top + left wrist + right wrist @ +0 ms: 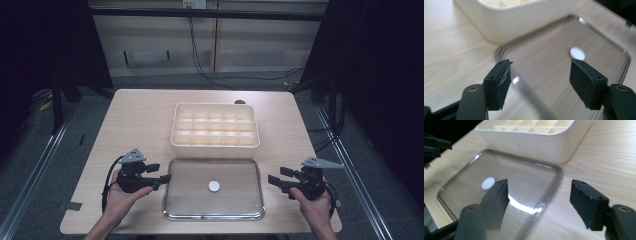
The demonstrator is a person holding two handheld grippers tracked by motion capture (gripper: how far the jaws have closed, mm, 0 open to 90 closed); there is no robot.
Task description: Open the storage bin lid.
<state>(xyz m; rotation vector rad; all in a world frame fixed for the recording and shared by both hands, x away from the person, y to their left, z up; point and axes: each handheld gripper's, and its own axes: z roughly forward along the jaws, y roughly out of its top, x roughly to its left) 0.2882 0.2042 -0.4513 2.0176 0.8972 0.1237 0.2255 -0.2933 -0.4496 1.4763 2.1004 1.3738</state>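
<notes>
A shallow metal tray point(212, 217) lies near the table's front edge, with a small white disc point(214, 186) at its middle. Behind it stands a cream box point(215, 146) divided into several compartments. My left gripper point(162, 172) hovers at the tray's left rim, jaws apart and empty. My right gripper point(276, 176) is just off the tray's right rim, also open and empty. In the left gripper view the gripper point(541, 72) frames the tray's corner point(499, 50), with the disc point(577, 53) beyond. In the right gripper view the gripper point(539, 192) straddles the tray's rim point(556, 170), the disc point(488, 182) to the left.
The wooden table point(135, 120) has bare room left and right of the box. Black cables point(200, 60) run over the floor behind the table. In the right gripper view the left gripper point(436, 146) shows dark at the far left.
</notes>
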